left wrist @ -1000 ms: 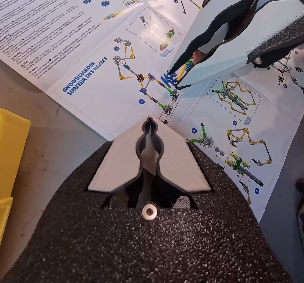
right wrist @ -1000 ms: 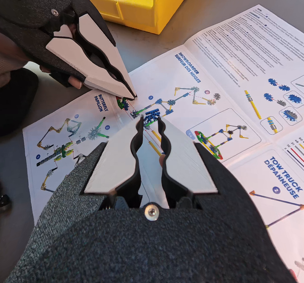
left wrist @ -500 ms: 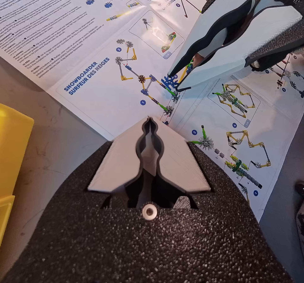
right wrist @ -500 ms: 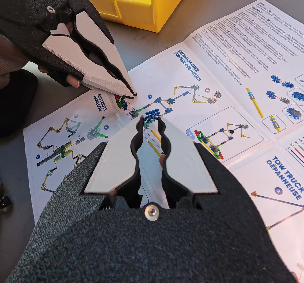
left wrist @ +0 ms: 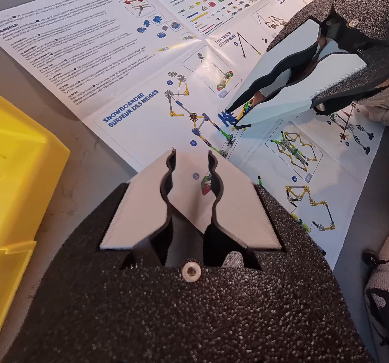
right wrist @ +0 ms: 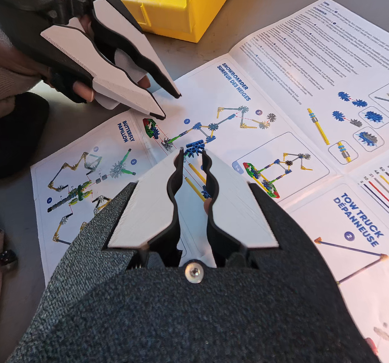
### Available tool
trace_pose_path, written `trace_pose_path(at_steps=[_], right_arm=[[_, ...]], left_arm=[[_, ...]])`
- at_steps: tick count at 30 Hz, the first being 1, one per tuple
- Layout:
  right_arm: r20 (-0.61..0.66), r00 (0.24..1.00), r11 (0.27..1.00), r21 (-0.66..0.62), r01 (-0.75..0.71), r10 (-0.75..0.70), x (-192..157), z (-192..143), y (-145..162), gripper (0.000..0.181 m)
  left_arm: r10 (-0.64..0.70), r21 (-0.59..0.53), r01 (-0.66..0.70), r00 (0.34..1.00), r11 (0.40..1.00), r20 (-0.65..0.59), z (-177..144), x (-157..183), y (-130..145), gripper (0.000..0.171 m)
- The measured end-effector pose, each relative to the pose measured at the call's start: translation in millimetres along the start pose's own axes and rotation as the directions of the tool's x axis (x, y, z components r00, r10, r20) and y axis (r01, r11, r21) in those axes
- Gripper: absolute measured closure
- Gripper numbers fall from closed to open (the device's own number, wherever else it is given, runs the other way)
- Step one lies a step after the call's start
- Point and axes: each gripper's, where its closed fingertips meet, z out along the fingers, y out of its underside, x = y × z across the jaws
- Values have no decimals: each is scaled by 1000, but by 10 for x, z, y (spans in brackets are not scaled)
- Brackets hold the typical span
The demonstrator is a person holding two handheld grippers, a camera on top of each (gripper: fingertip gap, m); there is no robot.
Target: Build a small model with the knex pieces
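Right tongs [right wrist: 192, 151] nip the blue connector [right wrist: 194, 147] on the instruction sheet [right wrist: 284, 100]; left tongs [left wrist: 191, 151] gape apart just beside it, empty.

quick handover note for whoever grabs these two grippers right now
Left gripper: open, empty, over the near edge of the instruction sheet.
Right gripper: tips closed on a blue connector, low over the middle of the sheet.
Yellow bin of loose parts stands on the table beyond the sheet, on the left gripper's side.
Only that one connector is out of the bin; no other loose piece shows on the sheet, and nothing is joined to the connector.
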Motion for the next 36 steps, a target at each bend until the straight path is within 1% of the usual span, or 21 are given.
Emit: trace_pose_path(at_steps=[3, 6, 19, 27, 36], right_arm=[[0, 1000, 1000, 1, -3, 3, 7, -5, 1, 166], [4, 1000, 1000, 2, -7, 7, 11, -9, 2, 166], [6, 1000, 1000, -1, -7, 7, 17, -11, 8, 165], [-27, 998, 995, -77, 61, -64, 55, -28, 108, 166], [-13, 998, 995, -87, 56, -57, 84, -57, 139, 164]], left_arm=[[-5, 10, 5, 1000, 1000, 13, -7, -28, -17, 134], [-6, 15, 6, 1000, 1000, 16, -12, -41, -27, 132], [3, -3, -3, 1000, 1000, 6, 9, -22, 6, 133], [12, -9, -11, 1000, 1000, 14, 10, -29, 16, 133], [14, -12, -13, 1000, 1000, 10, 23, -23, 26, 133]])
